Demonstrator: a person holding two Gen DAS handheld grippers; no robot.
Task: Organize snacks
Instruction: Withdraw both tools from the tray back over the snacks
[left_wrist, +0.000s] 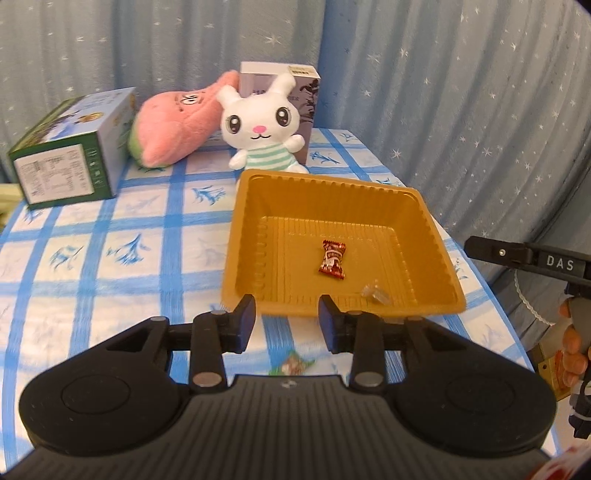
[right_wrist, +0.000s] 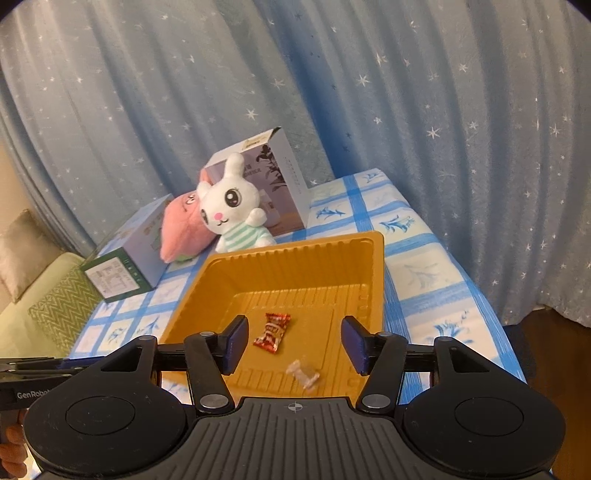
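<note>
While apart, fingers (right_wrist: 236, 341) over tray (right_wrist: 291, 258)

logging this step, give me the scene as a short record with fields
tray: gold plastic tray on the checked tablecloth
in tray: red wrapped candy, clear wrapped candy
outside tray: green wrapped candy on the cloth, near the tray's front edge
left claw: open, nothing between
right claw: open, empty, over tray
behind: white bunny plush
</note>
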